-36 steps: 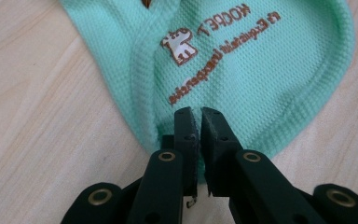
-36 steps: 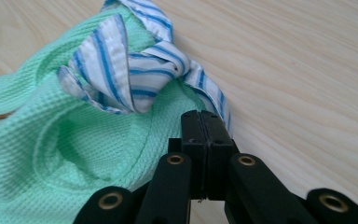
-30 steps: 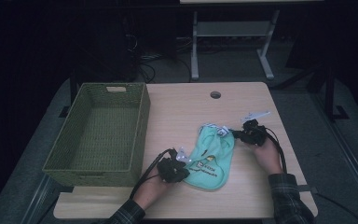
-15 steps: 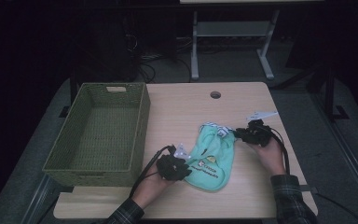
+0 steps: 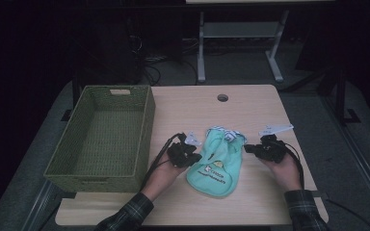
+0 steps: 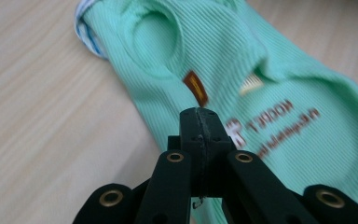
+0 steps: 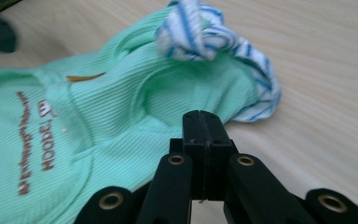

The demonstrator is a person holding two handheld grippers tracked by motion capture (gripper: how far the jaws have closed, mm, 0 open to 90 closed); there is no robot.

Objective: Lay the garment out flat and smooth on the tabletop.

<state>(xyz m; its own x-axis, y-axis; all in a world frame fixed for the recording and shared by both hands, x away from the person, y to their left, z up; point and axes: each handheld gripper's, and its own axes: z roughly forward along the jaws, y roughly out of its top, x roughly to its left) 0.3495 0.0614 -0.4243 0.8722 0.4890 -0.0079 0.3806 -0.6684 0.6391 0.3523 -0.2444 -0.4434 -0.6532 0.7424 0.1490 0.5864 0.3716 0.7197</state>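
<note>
One mint-green ribbed pet vest (image 5: 216, 161) with blue-striped trim lies flat between the clenched, empty left gripper (image 5: 196, 157) and right gripper (image 5: 247, 148); one wicker basket (image 5: 75, 144) sits beyond the left.

The small mint-green garment (image 6: 279, 79) is matt ribbed knit cloth with striped blue-white trim. The pale tabletop (image 5: 250, 110) shows smooth wood-grain laminate. At left, the olive woven basket (image 5: 101, 130) looks rough.

table (image 5: 250, 103): centre of frame, bearing everything below
basket (image 5: 74, 154): left part of table, at its left edge
garment (image 5: 217, 161): lower centre, flat on table, right of basket
left gripper (image 5: 196, 157): just left of garment, between it and basket
right gripper (image 5: 247, 149): just right of garment
hole (image 5: 222, 97): upper table, above garment
</note>
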